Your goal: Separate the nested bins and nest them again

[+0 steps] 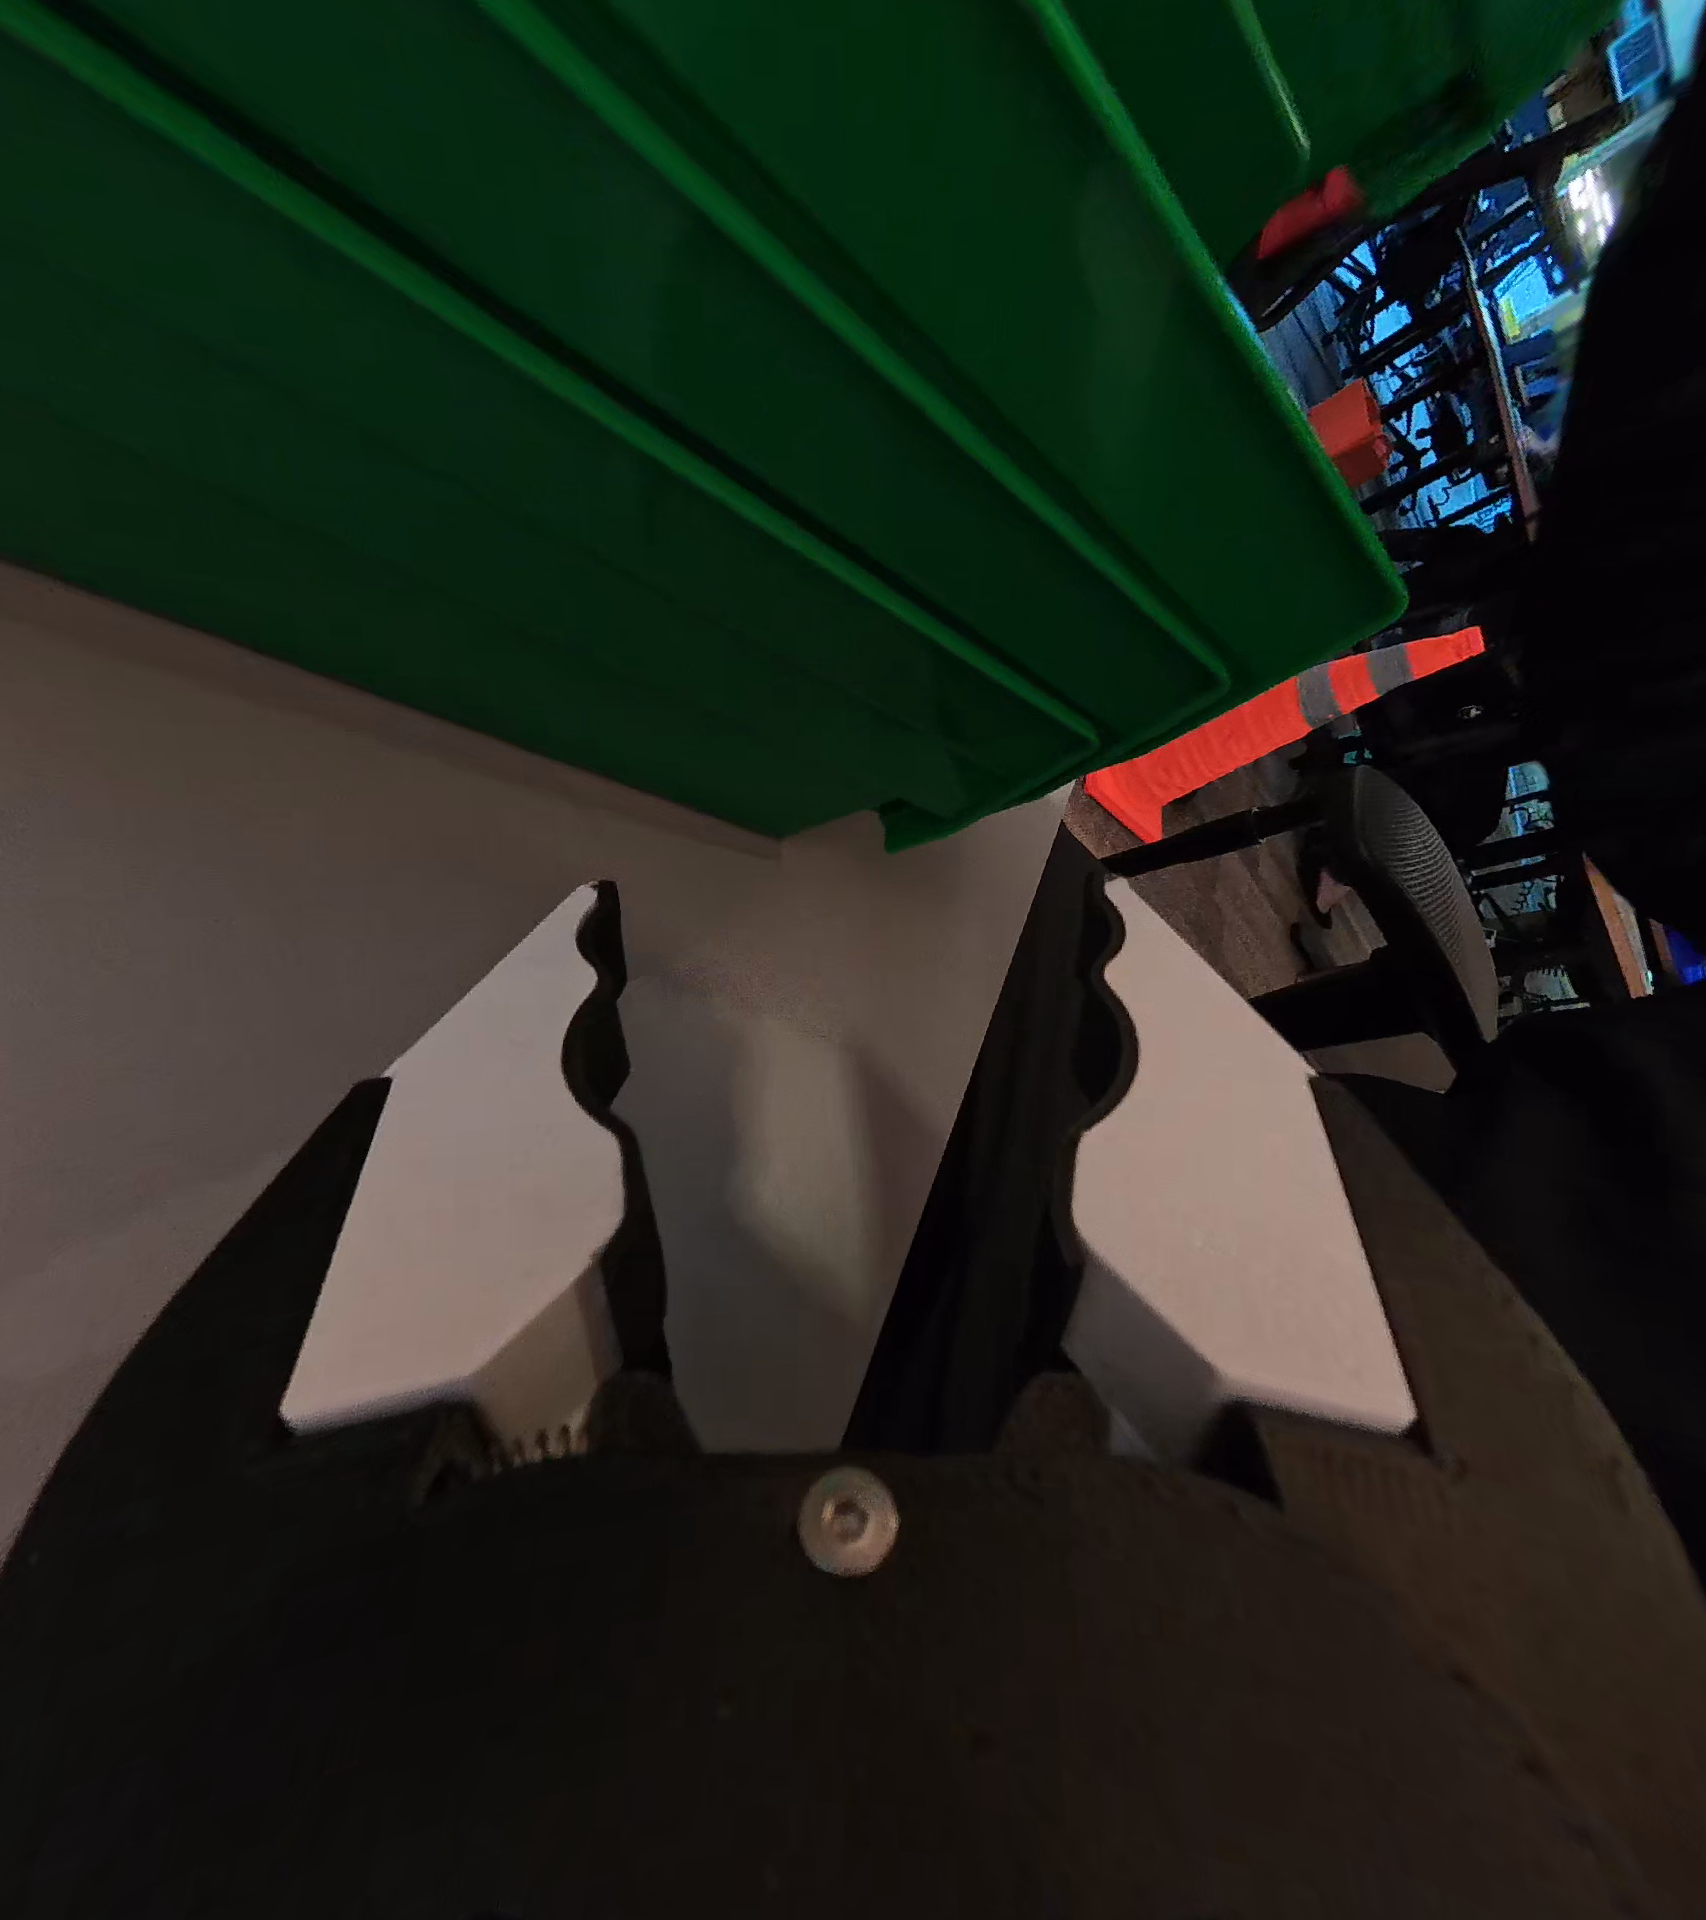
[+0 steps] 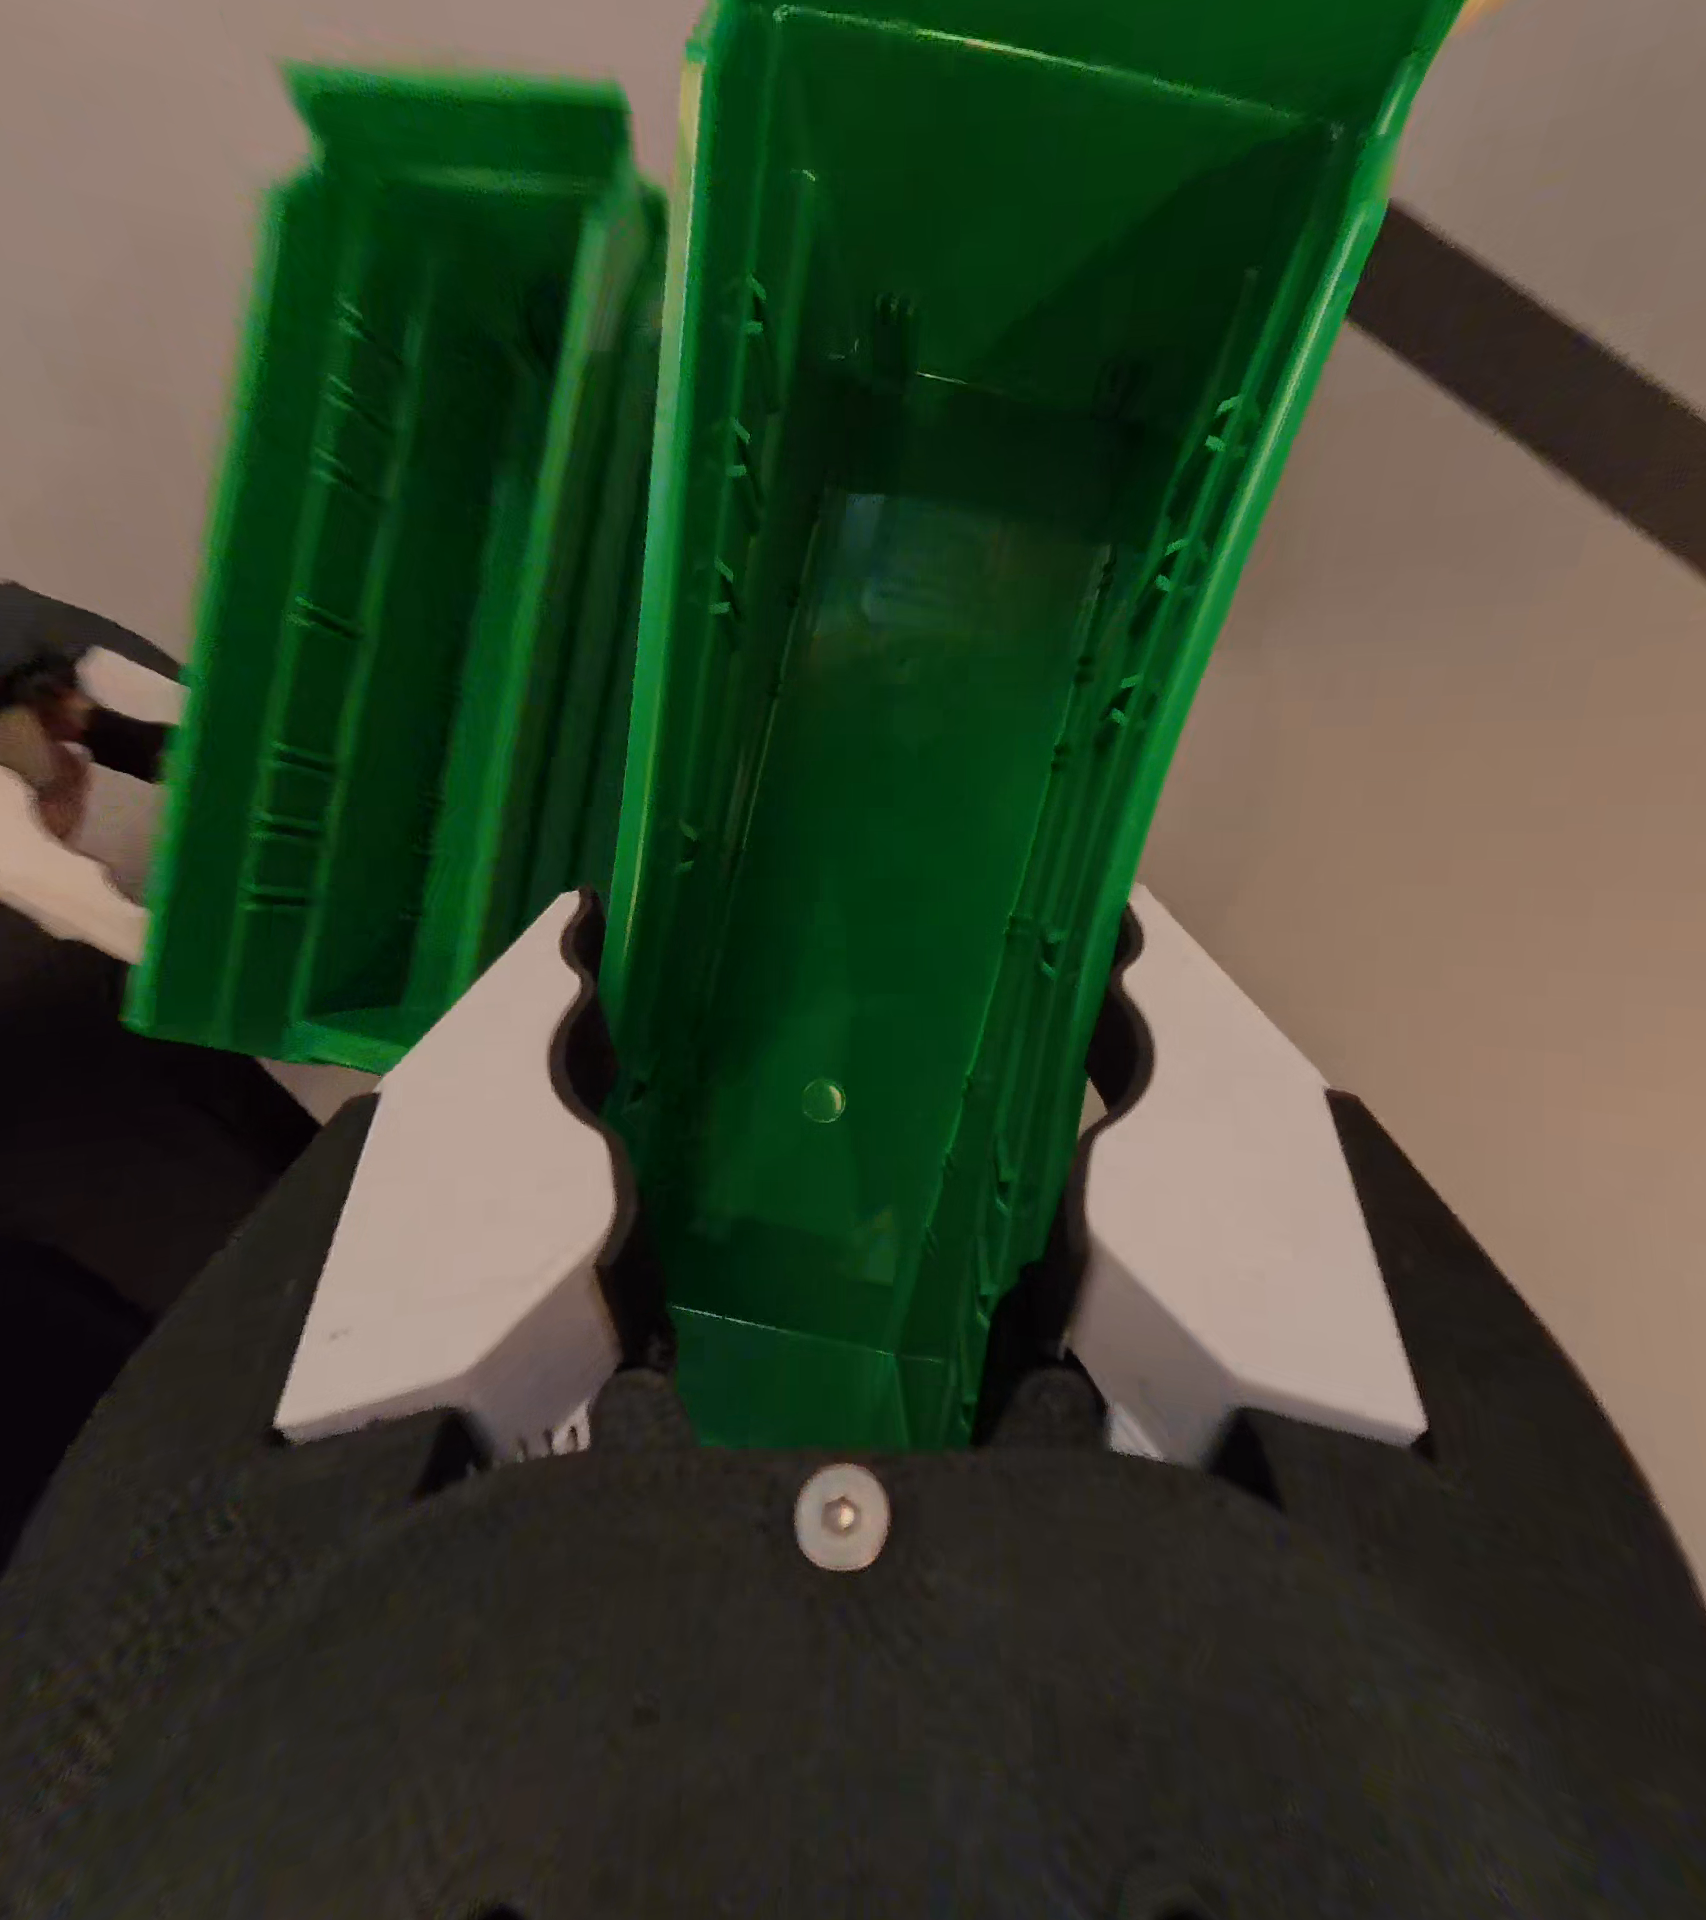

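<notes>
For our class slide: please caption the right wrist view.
Right gripper fingers clasp one green bin beside the remaining stack.

The green bin (image 2: 890, 727) at the centre of the right wrist view looks like smooth, glossy plastic, its floor catching a pale sheen. The second bin (image 2: 392, 582) at the upper left shares that plastic, with ribbed inner walls. The right gripper (image 2: 854, 1039) has matt white fingers (image 2: 475, 1195) edged with dull black pads, on a rough, grainy black body with a shiny metal screw (image 2: 841, 1519). The table (image 1: 101, 1039) looks matt and smooth.
</notes>
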